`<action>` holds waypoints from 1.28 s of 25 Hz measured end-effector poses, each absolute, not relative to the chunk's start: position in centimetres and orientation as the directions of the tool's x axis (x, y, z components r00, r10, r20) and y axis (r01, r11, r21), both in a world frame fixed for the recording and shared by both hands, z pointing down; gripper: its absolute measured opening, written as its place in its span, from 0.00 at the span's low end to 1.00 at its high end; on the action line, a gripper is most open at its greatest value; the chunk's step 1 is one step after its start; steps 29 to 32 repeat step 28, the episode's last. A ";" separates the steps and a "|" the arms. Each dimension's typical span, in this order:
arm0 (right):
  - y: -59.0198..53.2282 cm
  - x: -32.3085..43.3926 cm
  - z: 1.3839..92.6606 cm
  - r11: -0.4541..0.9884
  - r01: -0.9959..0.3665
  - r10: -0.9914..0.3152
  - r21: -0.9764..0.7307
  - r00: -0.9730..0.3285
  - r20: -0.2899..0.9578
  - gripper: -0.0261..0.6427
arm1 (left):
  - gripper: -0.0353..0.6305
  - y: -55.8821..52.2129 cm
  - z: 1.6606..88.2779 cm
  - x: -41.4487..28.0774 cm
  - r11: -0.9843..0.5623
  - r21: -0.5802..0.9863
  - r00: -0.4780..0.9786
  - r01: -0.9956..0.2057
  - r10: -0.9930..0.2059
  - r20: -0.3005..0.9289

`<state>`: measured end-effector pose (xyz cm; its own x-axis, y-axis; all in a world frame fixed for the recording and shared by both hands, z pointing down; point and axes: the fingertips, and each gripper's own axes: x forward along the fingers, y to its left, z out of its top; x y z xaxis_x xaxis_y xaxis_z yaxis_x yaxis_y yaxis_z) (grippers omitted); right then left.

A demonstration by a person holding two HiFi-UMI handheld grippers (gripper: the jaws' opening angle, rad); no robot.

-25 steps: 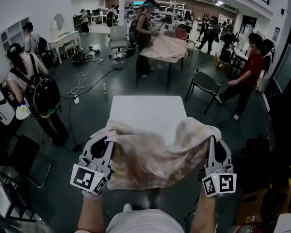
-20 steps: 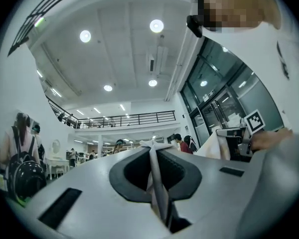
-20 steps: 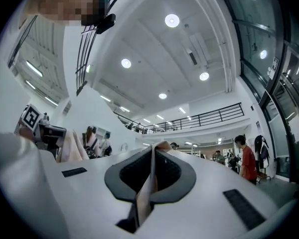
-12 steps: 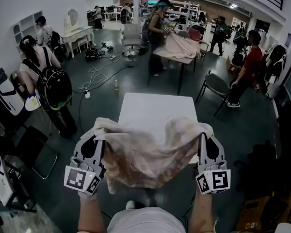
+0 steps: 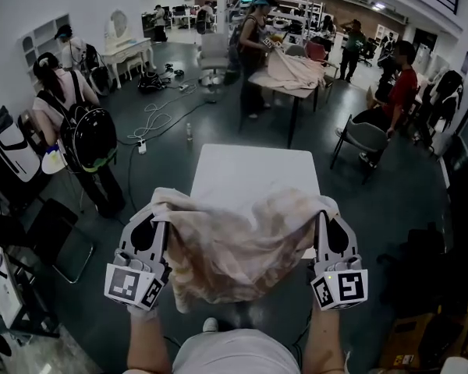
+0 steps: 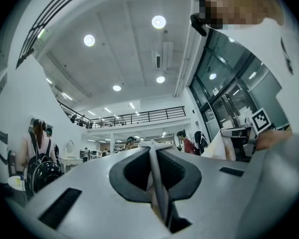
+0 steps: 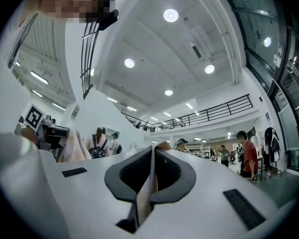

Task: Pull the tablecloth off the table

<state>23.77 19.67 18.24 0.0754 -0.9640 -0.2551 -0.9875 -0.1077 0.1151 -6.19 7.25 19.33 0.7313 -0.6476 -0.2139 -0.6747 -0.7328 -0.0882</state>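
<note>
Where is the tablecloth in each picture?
Head view: the tablecloth hangs low in the middle, between the left gripper and the right gripper.
Left gripper view: a thin fold in the middle, pinched by the fingers.
Right gripper view: a thin fold in the middle, pinched by the fingers.
Shared landmark: the person in the red shirt.
</note>
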 end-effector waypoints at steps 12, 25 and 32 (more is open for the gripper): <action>20.6 24.8 18.7 -0.161 -0.977 -0.964 0.141 0.125 -0.236 0.08 | 0.08 7.4 19.6 -4.7 -0.767 -0.066 0.761 -0.638 -0.616 -0.204; 21.1 25.2 19.0 -0.193 -0.970 -0.962 0.145 0.158 -0.223 0.08 | 0.08 7.2 19.7 -4.5 -0.775 -0.044 0.765 -0.630 -0.611 -0.205; 21.3 25.5 19.3 -0.197 -0.970 -0.961 0.146 0.162 -0.222 0.08 | 0.08 7.4 20.0 -4.4 -0.774 -0.047 0.765 -0.631 -0.611 -0.203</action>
